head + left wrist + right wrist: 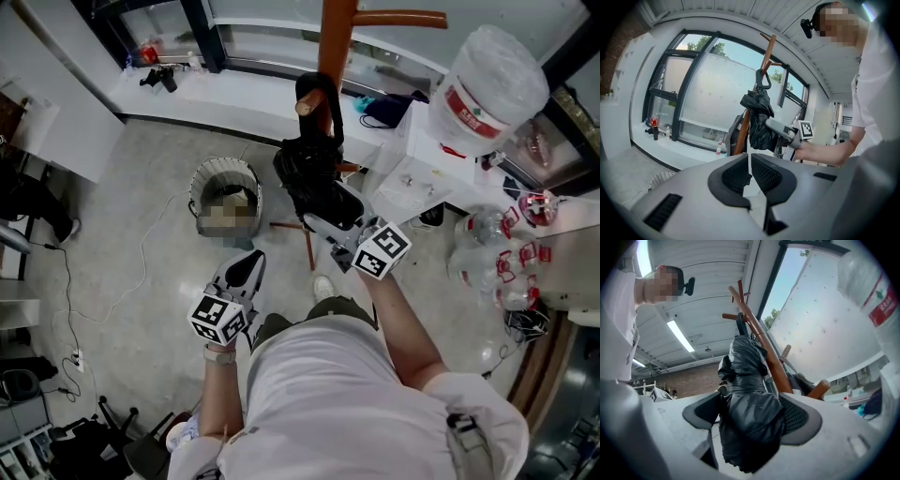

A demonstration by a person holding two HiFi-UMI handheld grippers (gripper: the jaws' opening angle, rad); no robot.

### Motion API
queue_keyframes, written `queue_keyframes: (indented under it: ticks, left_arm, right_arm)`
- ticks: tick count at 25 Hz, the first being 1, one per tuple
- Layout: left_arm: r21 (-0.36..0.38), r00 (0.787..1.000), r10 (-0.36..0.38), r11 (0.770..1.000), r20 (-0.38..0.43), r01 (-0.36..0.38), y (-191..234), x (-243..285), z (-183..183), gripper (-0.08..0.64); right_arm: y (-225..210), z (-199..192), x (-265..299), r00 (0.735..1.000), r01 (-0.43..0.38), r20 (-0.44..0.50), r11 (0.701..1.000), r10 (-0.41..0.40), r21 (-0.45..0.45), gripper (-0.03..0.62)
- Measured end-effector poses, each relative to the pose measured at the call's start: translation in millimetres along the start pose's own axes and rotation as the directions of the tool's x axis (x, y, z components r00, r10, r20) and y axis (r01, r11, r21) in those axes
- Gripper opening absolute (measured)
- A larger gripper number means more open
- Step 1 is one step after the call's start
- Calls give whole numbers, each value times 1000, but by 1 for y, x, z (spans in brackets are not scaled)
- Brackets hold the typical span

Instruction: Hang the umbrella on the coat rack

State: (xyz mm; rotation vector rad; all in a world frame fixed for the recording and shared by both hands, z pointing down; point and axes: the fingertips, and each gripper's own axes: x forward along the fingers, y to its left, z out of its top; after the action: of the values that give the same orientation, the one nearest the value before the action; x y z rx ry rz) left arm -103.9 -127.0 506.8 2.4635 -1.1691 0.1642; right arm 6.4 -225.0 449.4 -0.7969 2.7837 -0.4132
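Head view: the black umbrella [314, 183] hangs by its hooked handle on the coat rack [336, 28]. Left gripper view: the left gripper [750, 171] has its jaws clenched and empty. Right gripper view: the right gripper [750, 416] has its jaws spread loosely around the umbrella's folds.

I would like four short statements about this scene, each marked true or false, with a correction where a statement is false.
1. The umbrella is black and folded. True.
2. The left gripper holds the umbrella. False: its jaws are together and empty; the umbrella sits between the jaws of the right gripper.
3. The coat rack is made of white metal. False: it is brown wood.
4. A mesh basket stands on the floor. True.
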Motion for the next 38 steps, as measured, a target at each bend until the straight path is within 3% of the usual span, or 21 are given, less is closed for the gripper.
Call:
queue_keyframes:
  ticks: [7, 12, 17, 21, 28, 38]
  left_arm:
    - [1, 1000, -8, 1000, -4, 8, -4, -1, -4, 3]
    - [3, 1000, -21, 1000, 0, 21, -6, -2, -6, 3]
    - [1, 1000, -24, 1000, 9, 24, -6, -1, -5, 3]
    - [1, 999, -16, 1000, 30, 16, -5, -4, -1, 3]
    - [-13, 997, 31, 999, 64, -30, 6, -27, -5, 3]
    - [-57, 977, 179, 983, 120, -173, 30, -73, -9, 3]
  right_arm:
    - [-14, 3, -12, 992, 126, 17, 991, -125, -55, 430]
    - [-12, -3, -18, 985, 169, -4, 981, -170, -93, 446]
    - [-7, -5, -29, 987, 162, -11, 986, -163, -41, 446]
    - [8, -3, -36, 987, 156, -26, 984, -158, -85, 446]
    - [52, 4, -26, 997, 63, -31, 988, -68, -139, 404]
    - [104, -28, 22, 982, -138, -147, 979, 116, -149, 205]
